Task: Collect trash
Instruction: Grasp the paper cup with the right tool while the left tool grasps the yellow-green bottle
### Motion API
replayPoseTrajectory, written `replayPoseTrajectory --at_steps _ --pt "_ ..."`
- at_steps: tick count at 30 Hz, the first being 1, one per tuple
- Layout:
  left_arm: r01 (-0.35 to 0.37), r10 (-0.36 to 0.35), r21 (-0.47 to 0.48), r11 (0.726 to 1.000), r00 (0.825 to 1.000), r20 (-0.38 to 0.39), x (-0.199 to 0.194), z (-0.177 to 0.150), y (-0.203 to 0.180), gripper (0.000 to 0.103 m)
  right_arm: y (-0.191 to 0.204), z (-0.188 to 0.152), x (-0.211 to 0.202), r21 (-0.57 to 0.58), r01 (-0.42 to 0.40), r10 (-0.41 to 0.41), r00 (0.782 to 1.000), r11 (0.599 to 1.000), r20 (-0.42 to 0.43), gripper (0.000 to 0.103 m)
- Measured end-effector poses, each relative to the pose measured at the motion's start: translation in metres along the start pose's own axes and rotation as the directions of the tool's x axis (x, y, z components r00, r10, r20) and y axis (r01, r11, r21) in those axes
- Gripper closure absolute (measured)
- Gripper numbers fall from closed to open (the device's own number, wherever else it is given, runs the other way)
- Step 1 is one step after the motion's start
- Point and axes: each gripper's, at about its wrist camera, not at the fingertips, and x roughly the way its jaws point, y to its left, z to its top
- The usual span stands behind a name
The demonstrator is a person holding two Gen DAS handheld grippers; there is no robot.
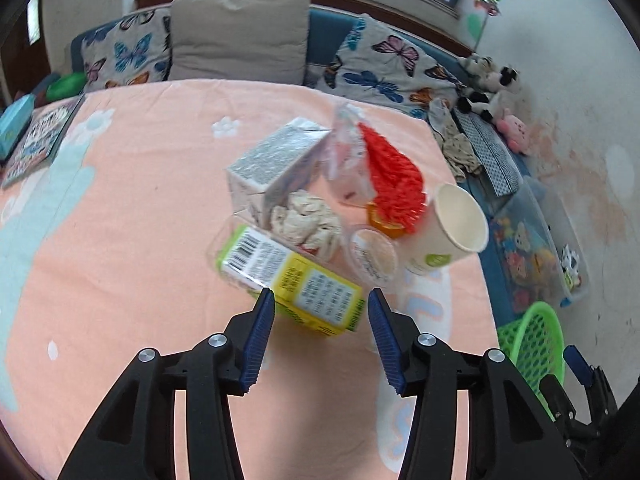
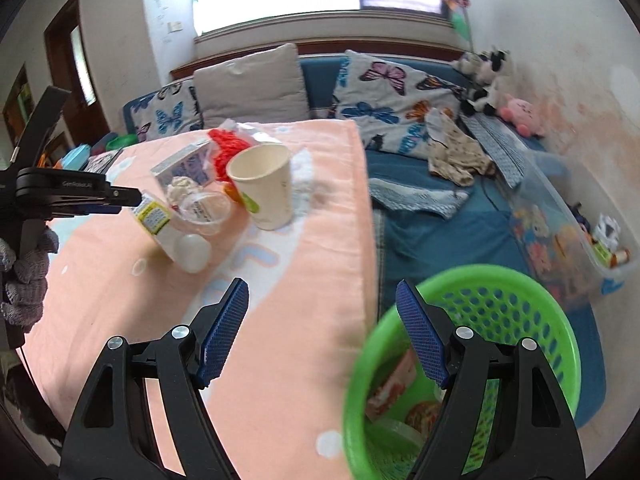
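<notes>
A pile of trash lies on the pink blanket (image 1: 120,240): a yellow carton (image 1: 296,280), a silver carton (image 1: 272,164), crumpled tissue (image 1: 308,216), a red net (image 1: 394,178), a clear lidded cup (image 1: 372,256) and a paper cup (image 1: 452,228). My left gripper (image 1: 320,308) is open, its tips on either side of the yellow carton's near end. My right gripper (image 2: 322,300) is open and empty above the blanket's edge, beside the green basket (image 2: 500,304), which holds some wrappers. The paper cup (image 2: 266,188) stands upright in the right wrist view.
Butterfly pillows (image 1: 380,68) and a beige pillow (image 1: 240,36) line the headboard. Plush toys (image 1: 488,84), clothes (image 2: 456,152) and a clear storage bin (image 2: 576,224) lie on the blue sheet to the right. A book (image 1: 40,140) lies at the far left.
</notes>
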Motion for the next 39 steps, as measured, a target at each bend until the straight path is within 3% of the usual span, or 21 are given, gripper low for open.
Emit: replayPoseTrajectory --at_steps 8,16,24,27,39 --pt "-0.013 0.013 -0.023 1.000 1.000 0.016 -0.003 0.008 0.023 0.055 0.038 0.013 0.030 -0.079 -0.072 0.070 0.997 0.994 -0.021 0.027" --pt "-0.012 0.013 -0.029 1.000 1.000 0.019 -0.004 0.017 0.032 0.051 0.047 0.032 0.058 -0.049 -0.122 0.120 0.992 0.991 -0.028 0.027" --pt "-0.004 0.002 -0.077 0.997 1.000 -0.016 0.012 0.022 0.033 0.049 0.054 0.067 0.092 -0.077 -0.073 0.071 0.997 0.994 -0.020 0.027" --pt "-0.009 0.007 -0.087 0.996 1.000 -0.029 0.019 0.022 0.031 0.042 0.054 0.075 0.110 -0.080 -0.058 0.055 0.998 0.995 -0.037 0.027" --pt "-0.015 -0.004 -0.281 0.960 0.998 -0.067 0.049 0.017 0.038 0.042 0.049 0.083 0.147 -0.057 -0.043 0.040 0.997 0.997 -0.068 0.027"
